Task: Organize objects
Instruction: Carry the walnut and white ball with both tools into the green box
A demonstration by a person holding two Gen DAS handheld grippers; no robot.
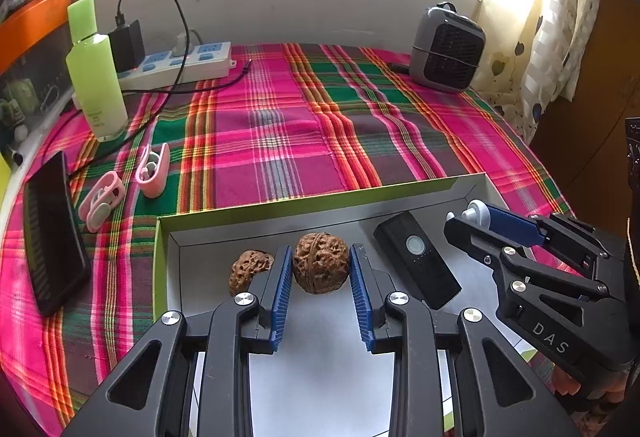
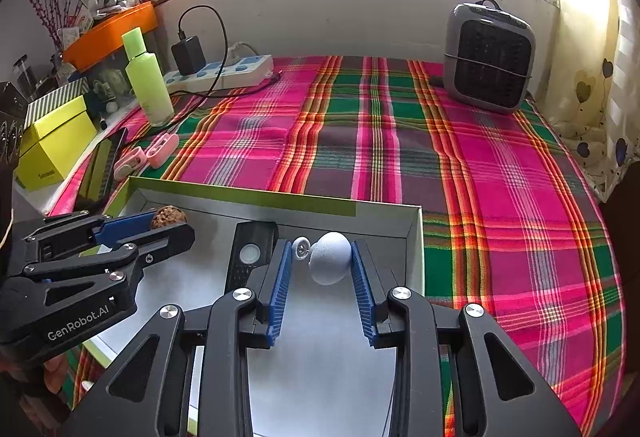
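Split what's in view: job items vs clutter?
Job:
left gripper shut on walnut
second walnut
right gripper shut on white earbud
black remote
box

Lying about:
green bottle
power strip
heater
phone
pink clips

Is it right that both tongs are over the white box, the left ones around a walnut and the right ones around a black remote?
Not quite. The right tongs close around a pale grey rounded object, not the black remote, which lies beside them in the white box. The right wrist view shows this. The left tongs do hold a walnut.
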